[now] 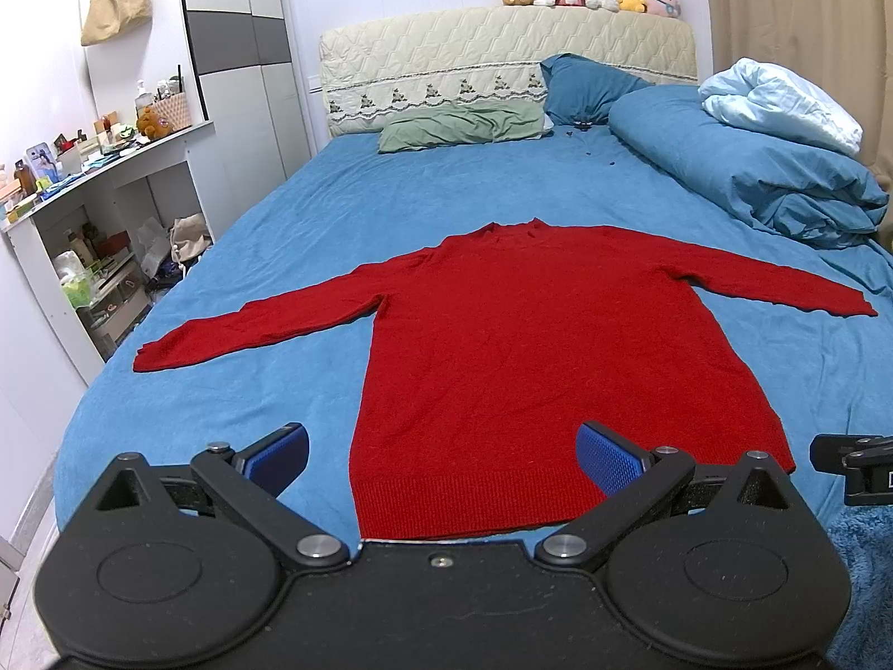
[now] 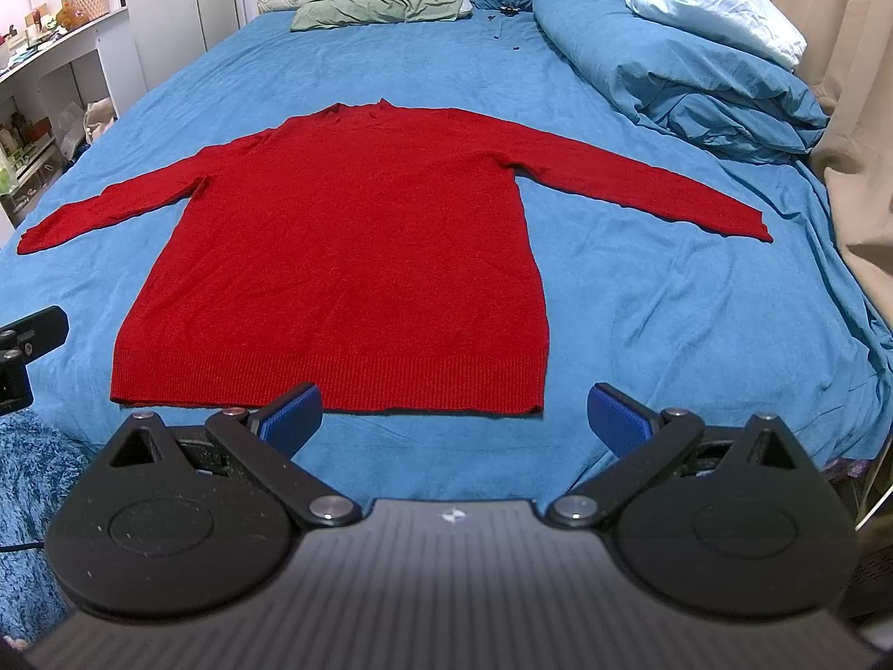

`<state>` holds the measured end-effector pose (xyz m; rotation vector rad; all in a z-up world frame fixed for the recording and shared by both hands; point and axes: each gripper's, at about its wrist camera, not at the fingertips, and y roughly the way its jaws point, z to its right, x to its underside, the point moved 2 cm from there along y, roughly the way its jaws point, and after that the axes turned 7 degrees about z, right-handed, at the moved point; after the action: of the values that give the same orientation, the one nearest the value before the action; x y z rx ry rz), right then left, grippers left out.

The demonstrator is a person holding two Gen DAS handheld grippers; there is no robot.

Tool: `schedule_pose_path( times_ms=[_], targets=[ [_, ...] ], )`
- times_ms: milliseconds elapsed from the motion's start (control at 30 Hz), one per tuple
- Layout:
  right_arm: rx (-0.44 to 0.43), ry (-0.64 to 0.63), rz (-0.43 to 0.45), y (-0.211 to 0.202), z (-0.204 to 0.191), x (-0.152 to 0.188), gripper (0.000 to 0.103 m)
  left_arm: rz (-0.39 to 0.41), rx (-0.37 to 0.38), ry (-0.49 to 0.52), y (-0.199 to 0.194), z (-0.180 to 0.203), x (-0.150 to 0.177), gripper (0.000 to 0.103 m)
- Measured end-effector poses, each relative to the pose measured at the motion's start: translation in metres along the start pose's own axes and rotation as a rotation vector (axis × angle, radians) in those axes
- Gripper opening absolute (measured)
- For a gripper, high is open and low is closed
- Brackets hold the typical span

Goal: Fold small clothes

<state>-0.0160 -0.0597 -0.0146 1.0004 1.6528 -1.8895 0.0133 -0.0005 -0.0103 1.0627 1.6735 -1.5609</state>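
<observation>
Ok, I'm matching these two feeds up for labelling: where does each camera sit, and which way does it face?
Left wrist: on the left hand-held gripper, above the bed's foot, facing the headboard over the red sweater's hem; its open blue fingers show.
Right wrist: on the right hand-held gripper, further right, facing the same way; its open fingers show.
Shared: sweater, bed, green pillow, blue duvet; each glimpses the other gripper.

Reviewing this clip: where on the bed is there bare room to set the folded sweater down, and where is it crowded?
Bare blue sheet lies between the red sweater's collar and the green pillow, and another patch between its hem and the right gripper. The rolled duvet crowds the far right side. Both sleeves span nearly the bed's width.
</observation>
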Motion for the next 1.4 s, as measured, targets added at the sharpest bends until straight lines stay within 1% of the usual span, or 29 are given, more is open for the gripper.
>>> schedule_pose_path(
  times_ms=[367, 500, 633, 733, 800, 967, 1100, 1167, 1233, 1333, 1400],
  targets=[
    [0.000, -0.001, -0.001, 0.000, 0.000, 0.000, 0.103, -0.006, -0.008, -0.001, 0.001, 0.000, 0.001, 0.103],
    [-0.004, 0.009, -0.001, 0.001, 0.001, -0.001, 0.103, -0.016, 0.005, -0.006, 0.004, 0.001, -0.003, 0.103],
    [0.018, 0.008, 0.018, 0.001, 0.009, -0.010, 0.103, -0.003, 0.047, 0.026, 0.016, 0.006, -0.022, 0.103],
    [0.043, 0.027, 0.037, 0.006, 0.022, -0.024, 0.103, 0.038, 0.062, 0.068, 0.030, 0.015, -0.050, 0.103],
    [0.059, 0.050, 0.050, 0.013, 0.035, -0.036, 0.103, 0.062, 0.100, 0.082, 0.043, 0.023, -0.070, 0.103],
    [0.148, 0.062, 0.095, 0.042, 0.072, -0.073, 0.103, 0.098, 0.210, 0.107, 0.099, 0.056, -0.131, 0.103],
    [0.180, 0.121, 0.107, 0.079, 0.111, -0.101, 0.103, 0.138, 0.249, 0.127, 0.149, 0.091, -0.171, 0.103],
    [0.190, 0.166, 0.102, 0.098, 0.132, -0.112, 0.103, 0.118, 0.284, 0.119, 0.180, 0.112, -0.186, 0.103],
    [0.203, 0.214, 0.105, 0.121, 0.156, -0.121, 0.103, 0.087, 0.312, 0.110, 0.210, 0.130, -0.195, 0.103],
    [0.219, 0.271, 0.087, 0.153, 0.188, -0.128, 0.103, 0.033, 0.339, 0.122, 0.258, 0.158, -0.199, 0.103],
    [0.250, 0.291, 0.073, 0.173, 0.208, -0.126, 0.103, -0.005, 0.340, 0.127, 0.293, 0.176, -0.197, 0.103]
  ],
)
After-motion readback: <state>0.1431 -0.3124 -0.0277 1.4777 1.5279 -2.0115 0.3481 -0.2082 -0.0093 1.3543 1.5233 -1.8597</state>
